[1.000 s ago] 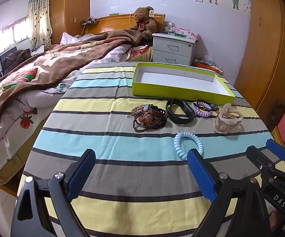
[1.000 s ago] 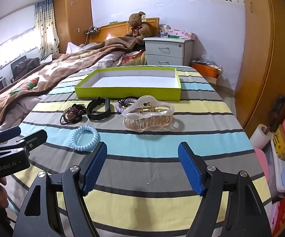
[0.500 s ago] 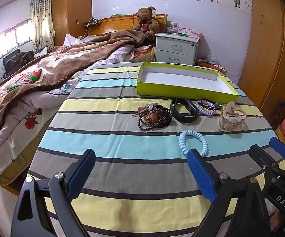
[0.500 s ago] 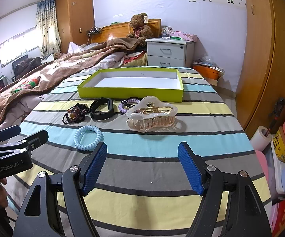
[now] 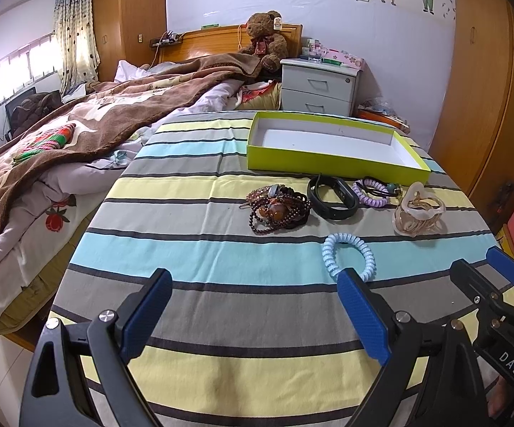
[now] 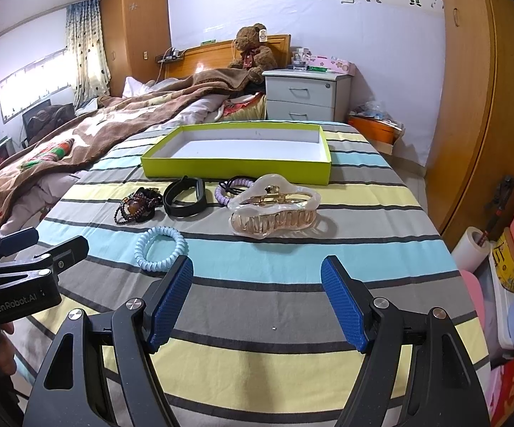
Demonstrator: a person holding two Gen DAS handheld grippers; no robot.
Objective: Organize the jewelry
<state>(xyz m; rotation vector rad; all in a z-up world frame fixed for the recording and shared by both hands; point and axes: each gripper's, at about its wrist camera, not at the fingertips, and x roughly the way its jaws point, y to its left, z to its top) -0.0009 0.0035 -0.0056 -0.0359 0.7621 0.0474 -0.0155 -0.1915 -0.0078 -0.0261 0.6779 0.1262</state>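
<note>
Jewelry (image 6: 273, 210) lies beside empty green tray (image 6: 235, 170); both hand-held grippers (image 5: 253, 311) (image 6: 257, 297) gape, holding nothing.

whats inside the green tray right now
Nothing that shows: the green tray has a bare white floor in both views. Its near wall hides a thin strip of floor behind it. The hair clip, bracelets and hair ties all lie on the striped cloth in front.

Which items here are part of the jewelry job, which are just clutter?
Job:
green tray, empty
hair claw clip
light blue coil tie
purple coil tie
black band
brown bead bracelets

Lying about:
teddy bear
nightstand
brown blanket
paper roll
</note>
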